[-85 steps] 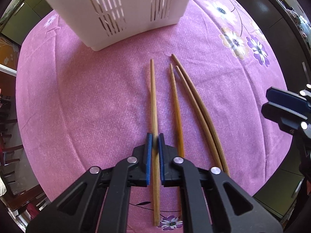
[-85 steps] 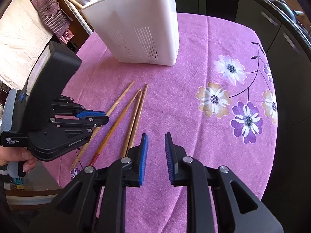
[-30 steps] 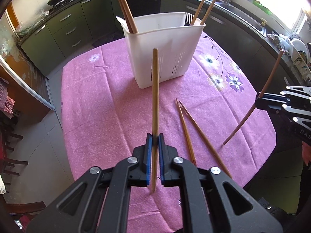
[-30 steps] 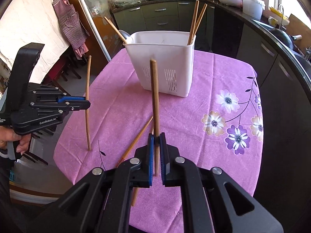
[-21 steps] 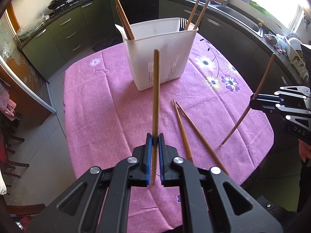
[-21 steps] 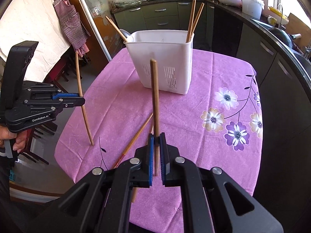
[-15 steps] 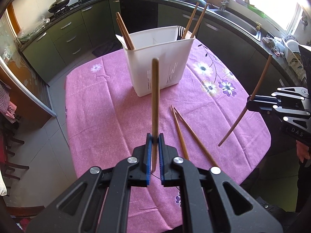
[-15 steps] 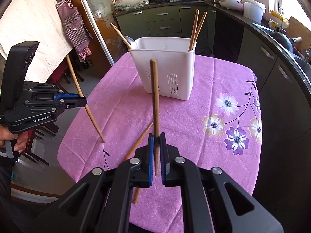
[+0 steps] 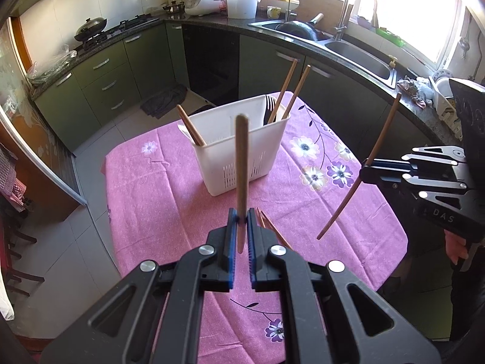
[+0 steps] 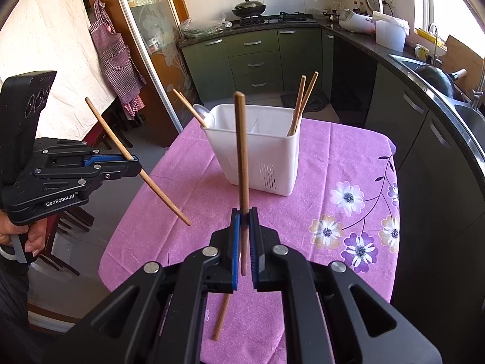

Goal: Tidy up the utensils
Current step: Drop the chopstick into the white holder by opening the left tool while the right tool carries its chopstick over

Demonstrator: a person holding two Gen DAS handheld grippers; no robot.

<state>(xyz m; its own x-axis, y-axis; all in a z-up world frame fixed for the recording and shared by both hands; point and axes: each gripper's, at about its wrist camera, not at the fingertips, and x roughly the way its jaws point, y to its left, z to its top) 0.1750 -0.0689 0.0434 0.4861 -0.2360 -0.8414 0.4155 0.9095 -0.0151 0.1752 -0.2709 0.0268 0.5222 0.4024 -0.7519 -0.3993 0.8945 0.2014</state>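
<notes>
Chopstick (image 9: 241, 163) pinched upright in my left hand-held gripper (image 9: 239, 230), jaws closed tight on it; second chopstick (image 10: 242, 163) clamped same way in my right hand-held gripper (image 10: 245, 236). Both held above pink surface (image 9: 169, 188), short of white basket (image 9: 242, 151). Advice to self: carry each over rim, point thin end down, lower into chopstick compartment, then release. Two loose chopsticks (image 9: 272, 227) on surface half hidden behind my left fingers. Basket dividers hard to make out.

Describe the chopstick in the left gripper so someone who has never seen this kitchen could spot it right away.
Start at the table with the pink floral cloth and its white utensil basket. In front of it, the left gripper pinches one wooden chopstick in mid-air. Unlike the chopsticks on the cloth or in the basket, it is clamped.
</notes>
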